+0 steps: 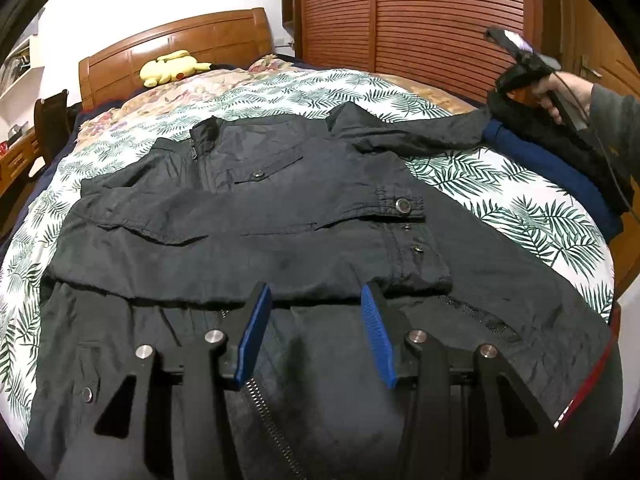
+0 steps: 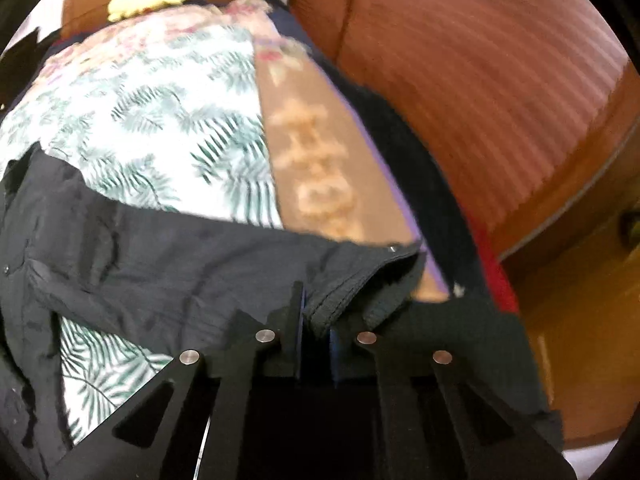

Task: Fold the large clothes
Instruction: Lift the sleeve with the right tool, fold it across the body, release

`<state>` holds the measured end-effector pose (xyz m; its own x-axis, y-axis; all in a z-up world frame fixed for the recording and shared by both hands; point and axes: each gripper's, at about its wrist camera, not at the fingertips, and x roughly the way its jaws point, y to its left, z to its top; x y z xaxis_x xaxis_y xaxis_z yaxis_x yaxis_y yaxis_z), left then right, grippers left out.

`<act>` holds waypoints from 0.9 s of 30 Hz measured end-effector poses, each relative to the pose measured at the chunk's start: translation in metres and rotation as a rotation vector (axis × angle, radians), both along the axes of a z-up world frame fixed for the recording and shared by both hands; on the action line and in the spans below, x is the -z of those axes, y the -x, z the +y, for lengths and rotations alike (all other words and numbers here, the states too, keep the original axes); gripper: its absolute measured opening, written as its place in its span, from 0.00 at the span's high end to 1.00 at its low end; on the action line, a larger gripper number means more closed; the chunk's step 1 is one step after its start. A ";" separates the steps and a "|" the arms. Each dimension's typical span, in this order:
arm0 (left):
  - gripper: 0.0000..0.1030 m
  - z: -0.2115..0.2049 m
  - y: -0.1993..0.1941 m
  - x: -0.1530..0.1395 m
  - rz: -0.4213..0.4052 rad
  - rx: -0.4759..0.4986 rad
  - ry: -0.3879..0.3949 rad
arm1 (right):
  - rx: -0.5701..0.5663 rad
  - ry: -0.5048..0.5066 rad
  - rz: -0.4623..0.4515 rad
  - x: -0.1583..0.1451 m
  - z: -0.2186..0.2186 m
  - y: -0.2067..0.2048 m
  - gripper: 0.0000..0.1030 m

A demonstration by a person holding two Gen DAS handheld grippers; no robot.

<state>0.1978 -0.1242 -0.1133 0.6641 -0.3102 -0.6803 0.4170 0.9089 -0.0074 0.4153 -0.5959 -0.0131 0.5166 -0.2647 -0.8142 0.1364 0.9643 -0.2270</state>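
Room: bedroom with a bed (image 1: 500,184) under a white leaf-print cover, a wooden headboard (image 1: 192,36) at its far end and a slatted brown wardrobe (image 1: 420,12) along its right side.
Jacket: a large black jacket (image 1: 280,216) lay spread across the middle of the bed, collar toward the headboard, hem toward the near edge.
Jacket look: thin, matt, creased cloth; flap chest pockets with metal snaps (image 1: 402,205); a metal zip (image 1: 264,408) ran down the front near the hem; one part was folded across the body.
Sleeve: one sleeve (image 1: 432,132) stretched out toward the bed's right edge, ending in a ribbed cuff (image 2: 344,300).
Left gripper: the left gripper (image 1: 316,300) hung over the jacket near the hem, its blue pads (image 1: 254,332) apart, with nothing clamped between them.
Right gripper: the right gripper (image 2: 316,320) was at the bed's right edge, its fingers closed on the cuff; this view was blurred.
Hand: a hand (image 1: 560,92) held that gripper from the right.
Other cloth: dark blue folded fabric (image 1: 560,184) lay by the right edge beside the sleeve.
Toy: a yellow plush toy (image 1: 172,68) sat against the headboard.
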 end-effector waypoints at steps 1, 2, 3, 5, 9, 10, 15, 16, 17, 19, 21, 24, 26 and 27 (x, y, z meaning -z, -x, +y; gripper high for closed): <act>0.56 0.001 0.001 -0.001 0.000 0.000 0.003 | -0.019 0.021 -0.030 -0.009 0.011 0.002 0.94; 0.56 0.001 0.001 -0.002 0.000 0.003 0.009 | -0.039 0.036 -0.055 -0.018 0.023 0.003 0.94; 0.55 0.002 0.002 -0.003 0.000 0.010 0.021 | -0.060 0.042 -0.071 -0.026 0.034 0.004 0.94; 0.55 0.002 0.004 -0.006 -0.007 0.010 0.026 | -0.119 0.070 -0.098 -0.039 0.062 0.008 0.94; 0.55 0.003 0.009 -0.011 -0.022 0.015 0.036 | -0.211 0.080 -0.155 -0.062 0.106 0.023 0.94; 0.55 0.004 0.010 -0.012 -0.025 0.016 0.039 | -0.236 0.084 -0.176 -0.069 0.119 0.027 0.94; 0.55 0.007 0.012 -0.014 -0.028 0.008 0.042 | -0.290 0.101 -0.188 -0.074 0.153 0.031 0.94; 0.55 0.008 0.012 -0.015 -0.030 0.005 0.042 | -0.291 0.100 -0.187 -0.070 0.155 0.028 0.94; 0.55 0.009 0.013 -0.015 -0.032 0.003 0.043 | -0.292 0.099 -0.184 -0.068 0.159 0.029 0.94; 0.55 0.011 0.015 -0.018 -0.038 -0.001 0.049 | -0.296 0.105 -0.174 -0.064 0.164 0.031 0.94; 0.54 0.014 0.015 -0.020 -0.042 -0.006 0.056 | -0.305 0.111 -0.167 -0.061 0.170 0.033 0.94; 0.54 0.018 0.013 -0.023 -0.039 -0.009 0.078 | -0.329 0.116 -0.166 -0.063 0.183 0.037 0.94; 0.54 0.021 0.013 -0.024 -0.039 -0.015 0.085 | -0.349 0.115 -0.174 -0.070 0.194 0.041 0.94; 0.54 0.022 0.013 -0.024 -0.040 -0.018 0.084 | -0.359 0.113 -0.182 -0.074 0.200 0.042 0.94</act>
